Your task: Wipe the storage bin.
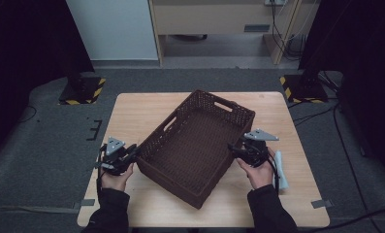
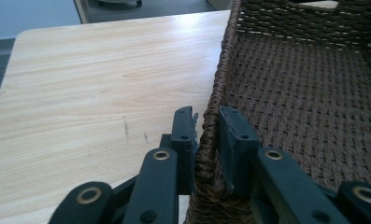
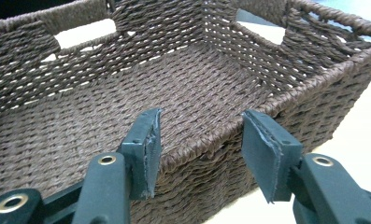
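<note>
A dark brown woven basket (image 1: 214, 99) with cut-out handles sits askew on the wooden table (image 1: 132, 116). My left gripper (image 1: 136, 151) is at the basket's left corner, and in the left gripper view (image 2: 206, 123) its two pads pinch the braided rim of the basket (image 2: 304, 93), one pad outside and one inside. My right gripper (image 1: 232, 150) is at the basket's right long side. In the right gripper view (image 3: 202, 135) its jaws stand wide apart astride the rim of the basket (image 3: 127, 79), with gaps at both pads. The basket holds nothing.
A white rolled object (image 1: 281, 174) lies on the table just right of the right hand. Bare tabletop (image 2: 89, 84) stretches left of the basket. Dark stands with yellow-black bases (image 1: 81, 92) sit on the floor beyond the table's far corners.
</note>
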Motion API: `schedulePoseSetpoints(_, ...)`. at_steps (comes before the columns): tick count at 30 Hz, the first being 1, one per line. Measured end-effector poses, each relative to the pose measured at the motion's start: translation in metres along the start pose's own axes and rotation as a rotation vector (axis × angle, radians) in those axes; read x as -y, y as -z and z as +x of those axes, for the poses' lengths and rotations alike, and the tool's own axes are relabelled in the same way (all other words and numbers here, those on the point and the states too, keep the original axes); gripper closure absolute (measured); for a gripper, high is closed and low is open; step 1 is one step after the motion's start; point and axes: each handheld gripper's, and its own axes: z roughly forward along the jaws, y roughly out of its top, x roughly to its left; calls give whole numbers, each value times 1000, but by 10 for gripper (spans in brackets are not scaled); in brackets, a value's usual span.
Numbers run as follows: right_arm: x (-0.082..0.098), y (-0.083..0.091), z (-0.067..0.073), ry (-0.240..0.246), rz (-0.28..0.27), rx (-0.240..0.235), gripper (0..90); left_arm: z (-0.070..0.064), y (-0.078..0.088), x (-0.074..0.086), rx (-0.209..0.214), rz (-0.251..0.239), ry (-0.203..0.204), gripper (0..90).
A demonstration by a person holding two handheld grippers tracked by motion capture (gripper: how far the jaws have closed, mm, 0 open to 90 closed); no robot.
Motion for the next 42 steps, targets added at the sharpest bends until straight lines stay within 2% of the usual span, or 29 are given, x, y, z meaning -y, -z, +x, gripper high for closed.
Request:
schedulePoseSetpoints(3, -3, 2, -1, 14, 19, -14, 472, 3, -3, -1, -1, -5, 7, 756)
schedulePoseSetpoints(7, -4, 4, -7, 5, -31, 23, 431, 5, -6, -2, -14, -11, 4, 747)
schedulePoseSetpoints(9, -2, 0, -10, -4, -27, 37, 423, 4, -6, -2, -16, -13, 3, 744)
schedulePoseSetpoints(11, 0, -3, -12, -16, -39, 17, 434, 3, -5, -2, -24, -16, 1, 734)
schedulePoseSetpoints(14, 1, -3, -12, -14, -22, 5, 423, 1, 0, 0, -44, -37, 3, 657)
schedulePoseSetpoints(16, 2, -3, -11, -29, -27, 9, 425, -2, 7, 0, -42, -49, 5, 639)
schedulePoseSetpoints(20, 2, 1, -7, -14, -12, 25, 425, -8, 19, 2, -38, -64, 7, 610)
schedulePoseSetpoints(23, 3, 4, -3, -15, -5, 33, 424, -13, 20, 3, -33, -61, 1, 612)
schedulePoseSetpoints(25, 4, 6, -3, -15, -4, 30, 423, -14, 18, 2, -53, -60, -6, 611)
schedulePoseSetpoints(29, 2, 9, -5, -11, 9, 7, 413, -9, 14, 1, -59, -65, 3, 673)
schedulePoseSetpoints(30, 1, 10, -5, -8, 3, 6, 413, -7, 13, 1, -60, -66, 7, 686)
schedulePoseSetpoints(32, -1, 13, -7, 12, -41, 35, 396, -6, 11, -1, -67, -67, 8, 692)
schedulePoseSetpoints(34, -2, 15, -9, 6, -65, 47, 378, -6, 9, -1, -77, -69, 1, 693)
schedulePoseSetpoints(37, -1, 11, -13, 6, -64, 58, 365, -6, 8, -2, -77, -69, 0, 692)
schedulePoseSetpoints(40, 3, 5, -15, 11, -38, 61, 353, -6, 10, -2, -77, -58, 2, 652)
schedulePoseSetpoints(42, 5, 4, -15, 1, -42, 56, 358, -6, 15, -1, -55, -63, 19, 606)
